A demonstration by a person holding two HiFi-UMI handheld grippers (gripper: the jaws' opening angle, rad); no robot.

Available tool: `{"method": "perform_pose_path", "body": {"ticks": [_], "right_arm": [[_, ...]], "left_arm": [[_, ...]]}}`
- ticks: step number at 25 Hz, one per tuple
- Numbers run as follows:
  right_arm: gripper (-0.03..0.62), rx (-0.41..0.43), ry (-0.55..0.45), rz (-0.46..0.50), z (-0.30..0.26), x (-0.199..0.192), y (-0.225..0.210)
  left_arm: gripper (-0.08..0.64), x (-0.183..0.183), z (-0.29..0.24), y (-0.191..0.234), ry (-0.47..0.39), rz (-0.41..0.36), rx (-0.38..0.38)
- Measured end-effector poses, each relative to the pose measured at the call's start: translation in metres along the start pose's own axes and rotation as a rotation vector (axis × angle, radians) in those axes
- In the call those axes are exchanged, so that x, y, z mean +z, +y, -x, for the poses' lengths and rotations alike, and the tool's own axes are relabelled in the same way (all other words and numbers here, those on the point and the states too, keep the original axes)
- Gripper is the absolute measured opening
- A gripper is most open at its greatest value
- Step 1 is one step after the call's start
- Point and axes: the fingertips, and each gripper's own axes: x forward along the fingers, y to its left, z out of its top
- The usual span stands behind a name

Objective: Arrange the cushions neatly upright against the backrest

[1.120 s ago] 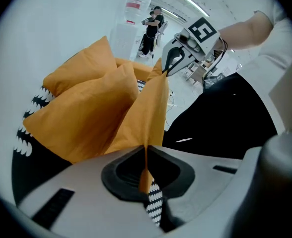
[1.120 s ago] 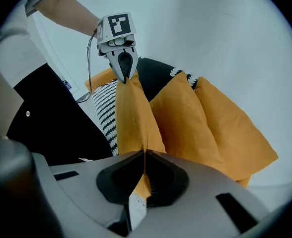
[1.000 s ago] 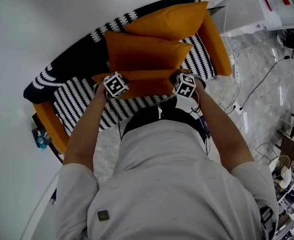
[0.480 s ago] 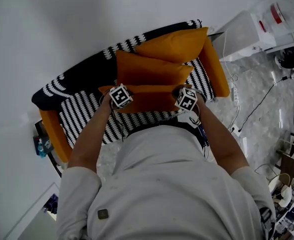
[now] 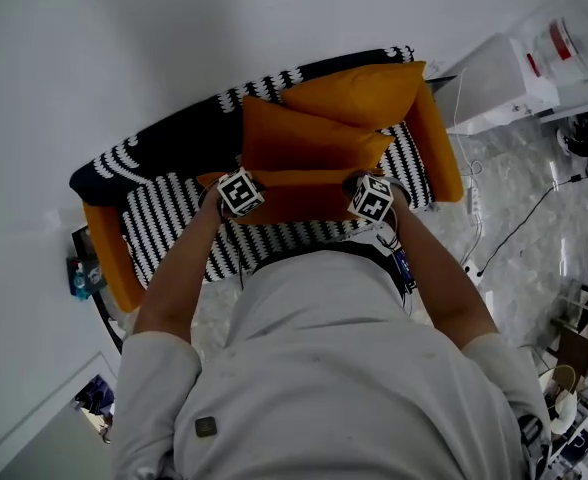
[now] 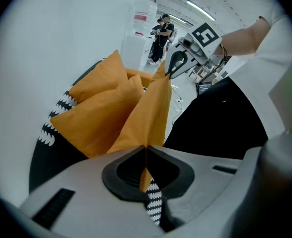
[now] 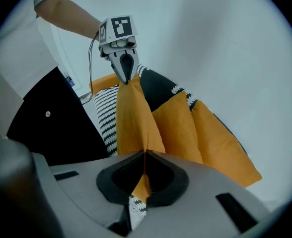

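Closest to me, my left gripper (image 6: 146, 158) has its fingers pinched tight on a fold of orange cloth at the top edge of the front cushion (image 5: 299, 196). My right gripper (image 7: 145, 163) is clamped the same way on the other end of that edge. The cushion hangs stretched between my two hands, over the striped seat (image 5: 174, 223) of the sofa and just in front of the other two cushions. I cannot tell whether its lower edge touches the seat.

Behind it the middle cushion (image 5: 309, 140) leans back toward the dark backrest (image 5: 159, 153). It is tilted, not square, and one corner overlaps the far cushion (image 5: 359, 93). That one sits in the corner beside the orange armrest (image 5: 436, 138), also at a slant.

I judge the job roughly half done. Two cushions are at the back but bunched toward one end and crooked. The one I hold is not yet placed. What seems left is to stand it upright against the bare stretch of backrest on my left, then straighten and space the other two.
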Motion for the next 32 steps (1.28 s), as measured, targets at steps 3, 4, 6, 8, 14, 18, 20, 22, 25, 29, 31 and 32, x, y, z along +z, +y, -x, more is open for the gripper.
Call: {"method": "perform_pose_path", "body": {"ticks": [3, 4, 6, 8, 14, 18, 20, 22, 25, 29, 31, 32], "right_arm": [[0.029, 0.004, -0.008, 0.025, 0.002, 0.001, 0.008], [0.029, 0.006, -0.012, 0.033, 0.002, 0.002, 0.012], [0.029, 0.015, -0.021, 0.049, 0.003, 0.002, 0.021], [0.029, 0.023, -0.029, 0.064, 0.006, 0.001, 0.030], [0.029, 0.020, -0.040, 0.125, 0.008, 0.004, 0.049], [0.029, 0.024, -0.054, 0.170, 0.010, 0.012, 0.064], [0.029, 0.024, -0.072, 0.180, 0.011, 0.019, 0.070], [0.029, 0.029, -0.084, 0.197, 0.011, 0.027, 0.079], [0.029, 0.050, -0.092, 0.231, 0.008, 0.043, 0.094], [0.029, 0.079, -0.105, 0.284, 0.000, 0.078, 0.116], [0.029, 0.091, -0.112, 0.317, -0.003, 0.097, 0.126], [0.029, 0.096, -0.115, 0.333, -0.005, 0.107, 0.130]], "left_arm": [[0.015, -0.006, 0.004, -0.009, -0.003, 0.023, 0.016], [0.015, -0.008, 0.005, -0.013, -0.003, 0.031, 0.022], [0.015, -0.014, 0.007, -0.021, 0.000, 0.044, 0.037], [0.015, -0.018, 0.009, -0.029, 0.001, 0.060, 0.053], [0.014, -0.033, 0.014, -0.057, -0.021, 0.095, 0.096], [0.014, -0.054, 0.016, -0.073, -0.042, 0.164, 0.129], [0.014, -0.064, 0.021, -0.077, -0.050, 0.195, 0.153], [0.014, -0.074, 0.028, -0.083, -0.053, 0.212, 0.173], [0.014, -0.091, 0.042, -0.094, -0.059, 0.235, 0.203], [0.014, -0.124, 0.066, -0.104, -0.072, 0.268, 0.241], [0.014, -0.144, 0.075, -0.107, -0.078, 0.297, 0.261], [0.014, -0.153, 0.081, -0.107, -0.081, 0.311, 0.271]]}}
